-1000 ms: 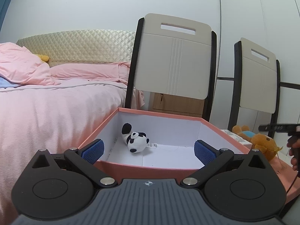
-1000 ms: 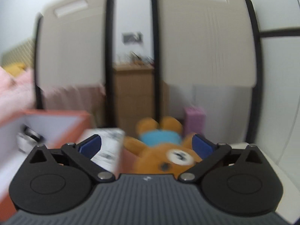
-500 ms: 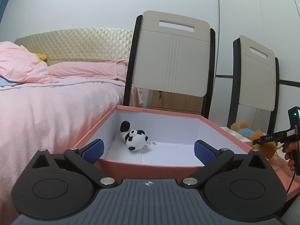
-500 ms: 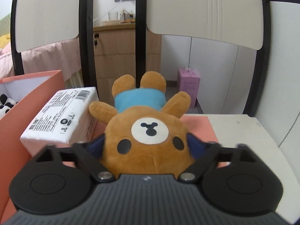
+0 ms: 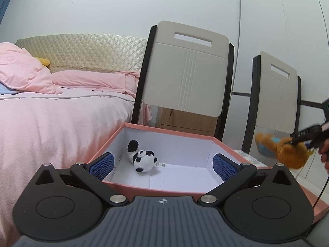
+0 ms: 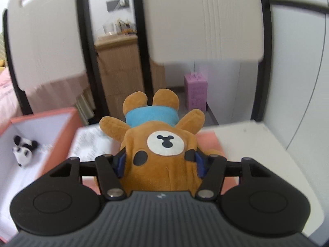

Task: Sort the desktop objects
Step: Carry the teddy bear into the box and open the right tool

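Observation:
A brown plush bear (image 6: 158, 144) in a blue shirt fills the middle of the right wrist view, head toward the camera. My right gripper (image 6: 159, 162) is closing on its head; the blue pads (image 6: 121, 161) press into the plush on both sides and it hangs above the table. In the left wrist view the bear (image 5: 283, 151) is lifted at the right edge, in the right gripper (image 5: 302, 138). My left gripper (image 5: 163, 165) stands open at the near wall of a pink box (image 5: 156, 187). A small panda plush (image 5: 141, 157) lies inside the box.
A white printed packet (image 6: 90, 144) lies on a pink lid (image 6: 209, 140) beside the box (image 6: 61, 138). Two chairs (image 5: 185, 78) stand behind the table. A bed with pink covers (image 5: 51, 123) lies left. A white tabletop (image 6: 257, 148) extends right.
My right gripper went from wide open to shut on the bear's head and lifted it off the lid. The left gripper stayed open at the box.

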A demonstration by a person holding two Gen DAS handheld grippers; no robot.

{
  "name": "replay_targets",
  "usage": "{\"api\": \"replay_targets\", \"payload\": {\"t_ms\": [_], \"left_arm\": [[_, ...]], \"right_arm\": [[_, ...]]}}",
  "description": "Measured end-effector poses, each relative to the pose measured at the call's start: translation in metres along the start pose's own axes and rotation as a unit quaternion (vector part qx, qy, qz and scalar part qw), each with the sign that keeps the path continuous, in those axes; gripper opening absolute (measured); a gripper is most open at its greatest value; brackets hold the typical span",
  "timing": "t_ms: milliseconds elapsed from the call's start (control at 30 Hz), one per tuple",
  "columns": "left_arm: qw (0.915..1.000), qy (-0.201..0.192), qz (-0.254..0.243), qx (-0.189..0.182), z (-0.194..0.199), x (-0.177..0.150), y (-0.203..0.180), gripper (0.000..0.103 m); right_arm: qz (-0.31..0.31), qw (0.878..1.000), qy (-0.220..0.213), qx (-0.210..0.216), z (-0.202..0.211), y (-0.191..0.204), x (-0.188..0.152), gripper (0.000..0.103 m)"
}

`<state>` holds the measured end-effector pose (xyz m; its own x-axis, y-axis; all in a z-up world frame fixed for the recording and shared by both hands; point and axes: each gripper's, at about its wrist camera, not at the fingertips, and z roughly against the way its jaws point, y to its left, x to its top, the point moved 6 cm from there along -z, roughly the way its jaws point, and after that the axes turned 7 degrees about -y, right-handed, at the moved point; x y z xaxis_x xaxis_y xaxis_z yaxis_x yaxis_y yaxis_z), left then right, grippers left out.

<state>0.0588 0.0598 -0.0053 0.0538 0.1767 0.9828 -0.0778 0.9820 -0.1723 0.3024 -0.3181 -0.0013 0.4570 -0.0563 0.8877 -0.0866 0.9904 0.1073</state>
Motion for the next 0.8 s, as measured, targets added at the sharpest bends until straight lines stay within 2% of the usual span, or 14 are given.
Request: {"api": "replay_targets", "payload": {"t_ms": [67,167,333,533,667,800], "left_arm": [[1.0,0.0,0.003,0.002,0.0,0.001,0.001,0.103],[1.0,0.0,0.003,0.003,0.0,0.001,0.001,0.103],[0.9999,-0.001,0.008,0.009,-0.001,0.002,0.003,0.103],[0.9998,0.003,0.014,0.016,-0.001,0.001,0.009,0.103],[0.9999,0.002,0.011,0.009,-0.001,0.0,0.008,0.103],[0.9997,0.006,0.015,0.015,-0.003,-0.002,0.011,0.103]], "right_arm": [[0.014,1.0,-0.01,0.013,0.015,0.018,0.018,0.062],[0.036,0.998,-0.015,0.055,0.024,0.067,0.044,0.063],[0.081,0.99,0.007,0.114,0.01,0.161,0.059,0.064],[0.147,0.976,0.062,0.147,-0.038,0.25,0.036,0.064],[0.17,0.97,0.088,0.15,-0.067,0.277,0.012,0.064],[0.176,0.968,0.109,0.143,-0.086,0.281,-0.011,0.065]]}}
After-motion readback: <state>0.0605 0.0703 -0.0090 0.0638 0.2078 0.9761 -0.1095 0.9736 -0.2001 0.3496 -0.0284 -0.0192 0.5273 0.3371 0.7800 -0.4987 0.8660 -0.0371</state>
